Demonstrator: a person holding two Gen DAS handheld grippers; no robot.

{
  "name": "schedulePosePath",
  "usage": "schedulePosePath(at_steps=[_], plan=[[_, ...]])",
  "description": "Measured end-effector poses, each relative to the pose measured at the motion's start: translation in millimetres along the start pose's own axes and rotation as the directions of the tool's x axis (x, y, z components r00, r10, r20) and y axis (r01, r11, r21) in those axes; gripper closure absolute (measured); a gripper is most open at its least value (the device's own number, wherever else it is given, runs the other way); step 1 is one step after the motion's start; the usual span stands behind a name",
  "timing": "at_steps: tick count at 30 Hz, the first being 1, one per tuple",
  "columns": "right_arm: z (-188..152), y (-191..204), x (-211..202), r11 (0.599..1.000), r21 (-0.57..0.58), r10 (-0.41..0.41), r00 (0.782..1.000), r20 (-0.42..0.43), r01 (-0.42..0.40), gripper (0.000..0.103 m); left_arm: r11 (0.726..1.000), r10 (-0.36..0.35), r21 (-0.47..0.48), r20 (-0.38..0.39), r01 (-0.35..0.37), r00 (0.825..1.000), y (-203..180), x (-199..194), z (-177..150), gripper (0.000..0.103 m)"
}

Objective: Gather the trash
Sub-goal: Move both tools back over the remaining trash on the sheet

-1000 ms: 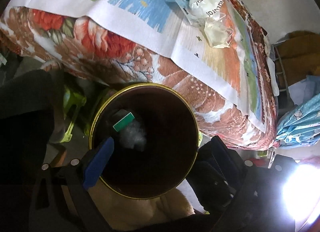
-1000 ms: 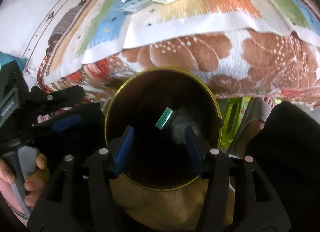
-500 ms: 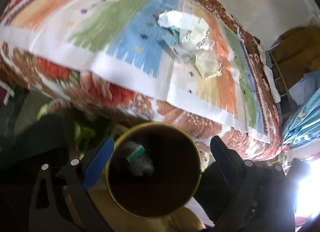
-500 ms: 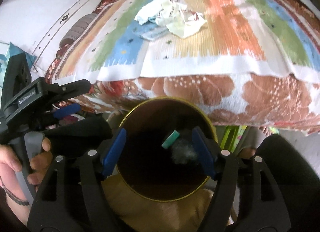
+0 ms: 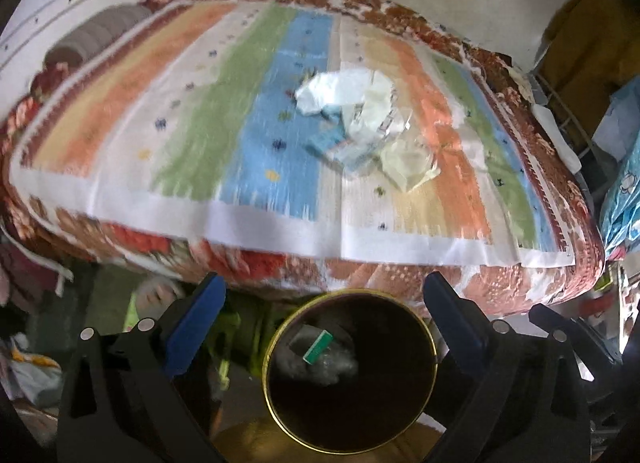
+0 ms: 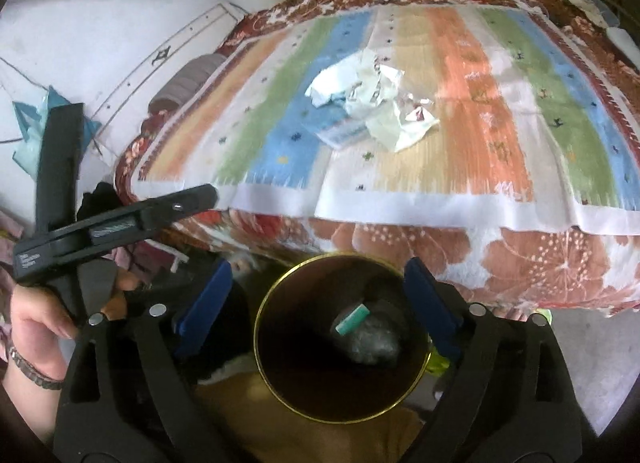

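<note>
Below, a gold-rimmed dark round bin (image 6: 340, 391) is framed by the empty, widening right gripper (image 6: 316, 303); crumpled white wrappers (image 6: 372, 107) are seen well beyond, mid-bedspread (image 6: 460, 167). Left gripper (image 5: 324, 311) is spread wide, empty.

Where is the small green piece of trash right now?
The green piece lies inside the round bin, beside a clear crumpled wrapper. In both wrist views the bin sits low and centre, below the bed's edge.

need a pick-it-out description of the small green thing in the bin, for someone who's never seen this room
Find the bed with the striped cloth; on the floor at its near edge stands a round dark bin with a gold rim. Inside lies the small green block, a flat bar with a pale face, leaning on a grey crumpled wad. It is the bin's only coloured, straight-edged piece.
</note>
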State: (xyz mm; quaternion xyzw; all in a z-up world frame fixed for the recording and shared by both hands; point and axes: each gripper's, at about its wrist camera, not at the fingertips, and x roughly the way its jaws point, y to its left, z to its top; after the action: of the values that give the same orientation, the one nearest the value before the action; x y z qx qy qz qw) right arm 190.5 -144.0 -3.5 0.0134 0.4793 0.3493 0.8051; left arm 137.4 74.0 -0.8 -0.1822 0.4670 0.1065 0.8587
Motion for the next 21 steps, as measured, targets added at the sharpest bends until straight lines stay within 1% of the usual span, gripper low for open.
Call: schedulePosePath(at_steps=[3,6,8,10,11,12,13,14,15,16,17,18,19,21], plan=[[9,1,-1,1.0,-0.014,-0.015,1.0,0.016,0.015,0.019,0.996,0.054,0.069,0.048,-0.057,0.997,-8,-9,17,0.006],[21,-2,0,0.999,-0.025,-0.025,0.999,0.024,0.026,0.014,0.992,0.056,0.108,0.074,-0.064,0.996,-9,-7,31,0.006],[32,-3,0,0.999,-0.037,-0.033,0.999,0.042,0.034,0.013,0.994,0.03,0.105,0.079,-0.038,0.996,-4,2,43,0.006],[42,-2,3,0.992,-0.089,-0.086,0.995,0.058,0.091,0.013,0.997,-0.008,0.072,0.077,0.003,0.997,2,11,53,0.006],[47,-1,8,0.981,-0.132,-0.135,0.988,0.069,0.143,0.012,0.998,-0.033,0.054,0.077,0.029,0.996,7,17,58,0.006],[48,-1,11,0.974,-0.156,-0.157,0.985,0.073,0.166,0.012,0.998,-0.051,0.042,0.078,0.048,0.996,10,23,62,0.006],[51,-1,18,0.958,-0.199,-0.197,0.977,0.079,0.209,0.012,0.998,-0.053,0.039,0.073,0.05,0.996,13,28,66,0.007],[53,-4,24,0.948,-0.218,-0.219,0.972,0.082,0.232,0.012,0.998,-0.049,0.035,0.067,0.047,0.997,14,34,69,0.007],[56,-7,29,0.948,-0.216,-0.22,0.972,0.078,0.232,0.013,0.999,-0.049,0.027,0.064,0.047,0.997,17,39,74,0.007],[60,-11,32,0.959,-0.192,-0.198,0.977,0.072,0.209,0.013,0.998,-0.058,0.014,0.065,0.057,0.996,21,44,80,0.007],[64,-15,32,0.973,-0.158,-0.158,0.985,0.071,0.168,0.013,0.998,-0.064,0.005,0.067,0.064,0.996,23,48,86,0.007],[68,-17,33,0.979,-0.143,-0.136,0.988,0.074,0.146,0.013,0.998,-0.069,-0.005,0.071,0.069,0.995,25,53,91,0.007],[72,-17,33,0.98,-0.141,-0.13,0.988,0.087,0.141,0.013,0.997,-0.074,-0.017,0.078,0.075,0.994,29,60,99,0.007],[79,-16,36,0.973,-0.156,-0.154,0.982,0.105,0.169,0.012,0.997,-0.077,-0.021,0.078,0.079,0.994,31,73,109,0.009]])
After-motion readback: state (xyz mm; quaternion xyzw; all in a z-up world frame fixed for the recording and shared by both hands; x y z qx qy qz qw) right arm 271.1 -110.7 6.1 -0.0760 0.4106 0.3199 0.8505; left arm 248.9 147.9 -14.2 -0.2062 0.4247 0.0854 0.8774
